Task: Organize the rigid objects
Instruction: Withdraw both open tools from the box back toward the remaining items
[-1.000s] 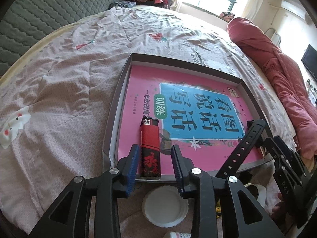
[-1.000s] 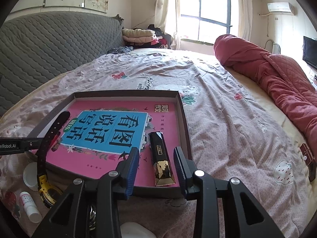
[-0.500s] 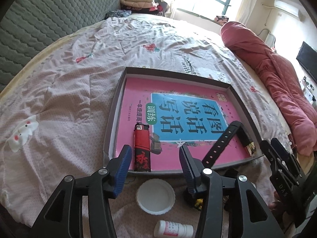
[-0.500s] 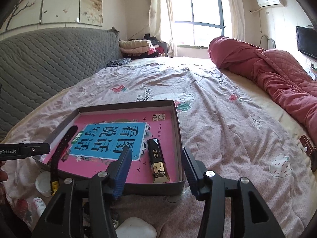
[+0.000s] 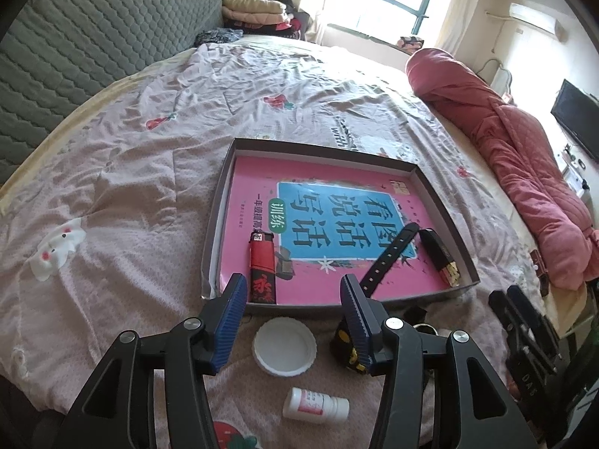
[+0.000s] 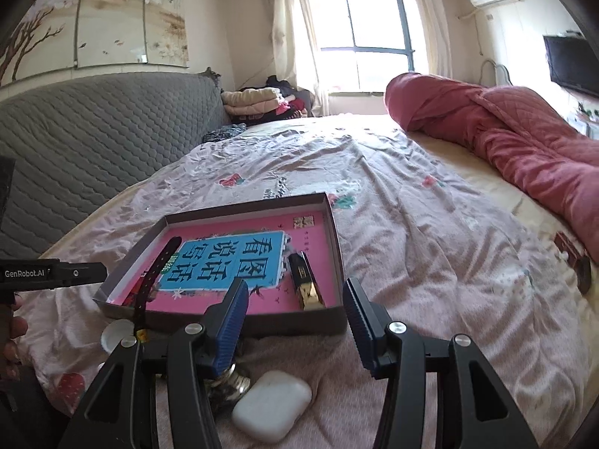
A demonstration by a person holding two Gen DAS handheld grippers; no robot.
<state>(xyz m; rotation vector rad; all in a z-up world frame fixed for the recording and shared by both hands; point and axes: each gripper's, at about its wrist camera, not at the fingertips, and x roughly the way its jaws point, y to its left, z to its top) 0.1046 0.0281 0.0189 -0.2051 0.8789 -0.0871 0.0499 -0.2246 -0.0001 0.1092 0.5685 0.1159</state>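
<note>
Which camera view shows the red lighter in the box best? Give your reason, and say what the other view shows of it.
The left wrist view. There the red lighter lies in full sight on the pink book, near the box's front edge. In the right wrist view the watch strap and box wall almost hide it.

Daylight enters through the window (image 6: 361, 37) at the far end of the room, which is blown out to near white in both views. The bed (image 5: 157, 149) is evenly and softly lit, with faint shadows under the box (image 5: 441, 292) rim. The glossy book (image 5: 337, 220) shows a pale sheen. Fisheye distortion bends the straight lines, and the corners are vignetted black. Focus is sharp; no motion blur is evident.
</note>
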